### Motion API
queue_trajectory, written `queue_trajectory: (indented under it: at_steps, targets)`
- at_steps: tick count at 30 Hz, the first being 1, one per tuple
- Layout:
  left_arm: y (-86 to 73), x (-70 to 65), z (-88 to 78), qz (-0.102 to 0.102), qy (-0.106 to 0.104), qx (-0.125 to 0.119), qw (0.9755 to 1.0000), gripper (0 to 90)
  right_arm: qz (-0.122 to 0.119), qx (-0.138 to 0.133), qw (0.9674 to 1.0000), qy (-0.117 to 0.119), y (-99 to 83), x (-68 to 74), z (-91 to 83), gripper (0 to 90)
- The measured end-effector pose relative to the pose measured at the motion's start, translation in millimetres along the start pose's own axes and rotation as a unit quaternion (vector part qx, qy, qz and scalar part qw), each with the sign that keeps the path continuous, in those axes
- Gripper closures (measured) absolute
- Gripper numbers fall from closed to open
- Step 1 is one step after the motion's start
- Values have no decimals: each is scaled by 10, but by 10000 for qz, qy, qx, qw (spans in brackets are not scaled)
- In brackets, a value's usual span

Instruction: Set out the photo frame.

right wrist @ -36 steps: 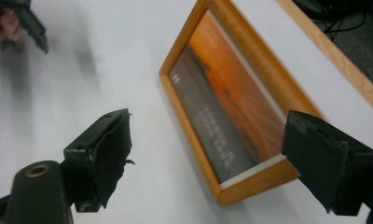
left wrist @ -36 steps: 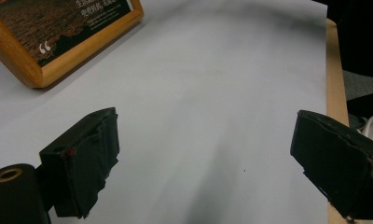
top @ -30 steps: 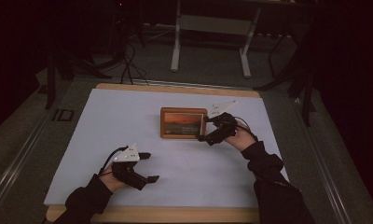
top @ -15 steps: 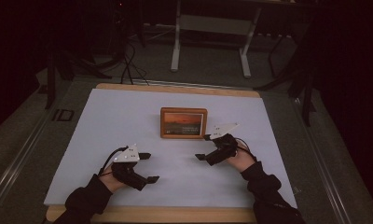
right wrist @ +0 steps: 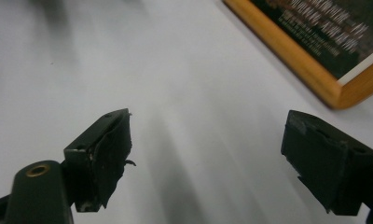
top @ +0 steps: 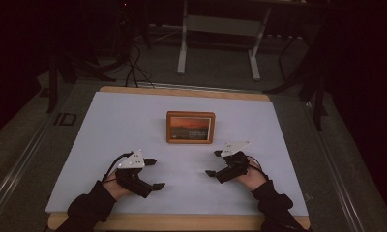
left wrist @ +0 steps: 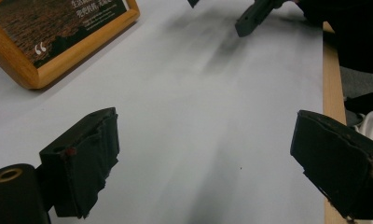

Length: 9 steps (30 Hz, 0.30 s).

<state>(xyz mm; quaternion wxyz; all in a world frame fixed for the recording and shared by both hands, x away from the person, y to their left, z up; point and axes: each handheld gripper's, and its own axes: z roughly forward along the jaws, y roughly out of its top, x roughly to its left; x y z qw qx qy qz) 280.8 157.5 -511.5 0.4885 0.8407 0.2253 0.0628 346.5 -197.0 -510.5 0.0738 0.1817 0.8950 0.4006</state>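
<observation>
A wooden picture frame (top: 190, 127) lies flat mid-table, free of both tools. The left gripper (top: 153, 173) and right gripper (top: 214, 163) rest near the person, jaws wide and empty, seemingly at ease.

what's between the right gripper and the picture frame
Nothing: bare white sheet lies between the right gripper and the wooden picture frame, seen in the high view and the right gripper view.

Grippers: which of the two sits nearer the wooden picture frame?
The right gripper, just below the frame's right corner; the left gripper rests farther off.
</observation>
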Motion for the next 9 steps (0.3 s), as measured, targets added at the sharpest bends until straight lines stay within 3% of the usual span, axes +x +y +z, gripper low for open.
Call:
queue_trajectory:
  at_steps: [9]
  targets:
    - [-4,-11,1,38,5,31,10000,85,-2,64,9999,-80,-79,37,21,155]
